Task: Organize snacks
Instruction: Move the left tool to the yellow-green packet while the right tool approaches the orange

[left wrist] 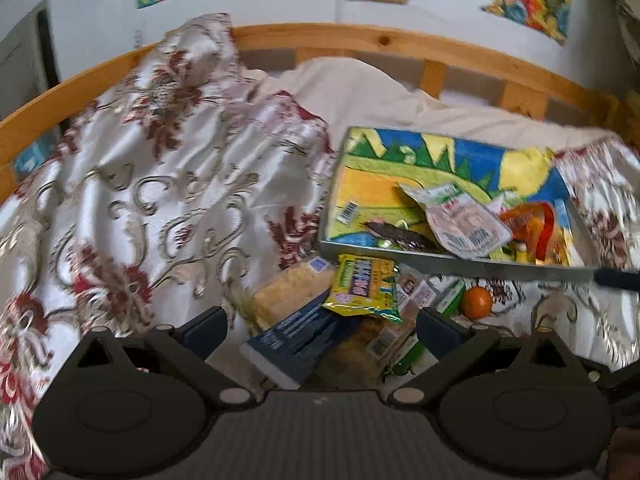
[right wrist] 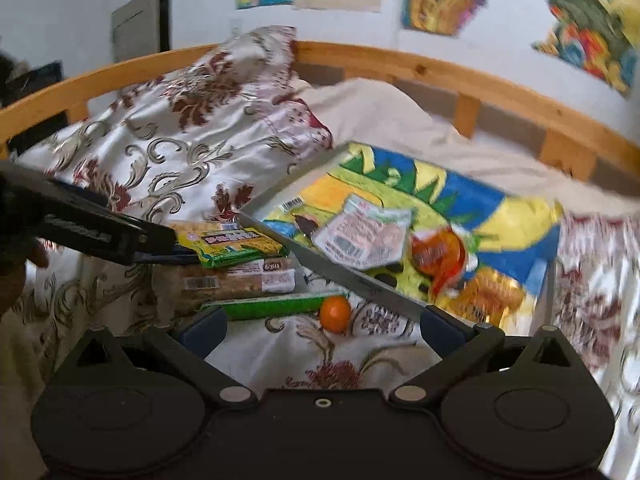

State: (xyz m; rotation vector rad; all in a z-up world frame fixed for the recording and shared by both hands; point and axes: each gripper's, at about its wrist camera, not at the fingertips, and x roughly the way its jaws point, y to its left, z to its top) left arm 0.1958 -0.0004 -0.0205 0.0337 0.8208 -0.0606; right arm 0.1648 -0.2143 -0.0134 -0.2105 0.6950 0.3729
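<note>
Closest to the lens, the left gripper [left wrist: 322, 326] hangs with its two blue-padded jaws spread apart over a loose heap of snacks on the floral satin bedspread [left wrist: 132, 184], gripping nothing. From the left of that heap I can make out a clear-wrapped pack of pale crackers [left wrist: 290, 290], a dark blue flat box [left wrist: 294, 338], and on top a yellow-and-green crinkly snack packet [left wrist: 366, 288]; further right lie a long green carton [right wrist: 276, 306] and a small round orange fruit [right wrist: 335, 314]. The right gripper [right wrist: 322, 328] is likewise spread wide and empty, hovering just before the fruit, its right finger close against the near rim of the shallow tray with the bright painted bottom [left wrist: 400, 254]. Inside the tray sit a white-and-pink sachet [left wrist: 466, 222], an orange translucent wrapper [left wrist: 534, 224] and a dark brown wrapped bar [left wrist: 402, 234], so I would say the sorting is partly done: a few items are in, and at least five wait outside. Rumpled bedding surrounds everything, with a wooden bed rail [left wrist: 400, 46] behind. The stacked, overlapping packets look awkward to pick singly, and the fruit may roll on the slick cloth.
</note>
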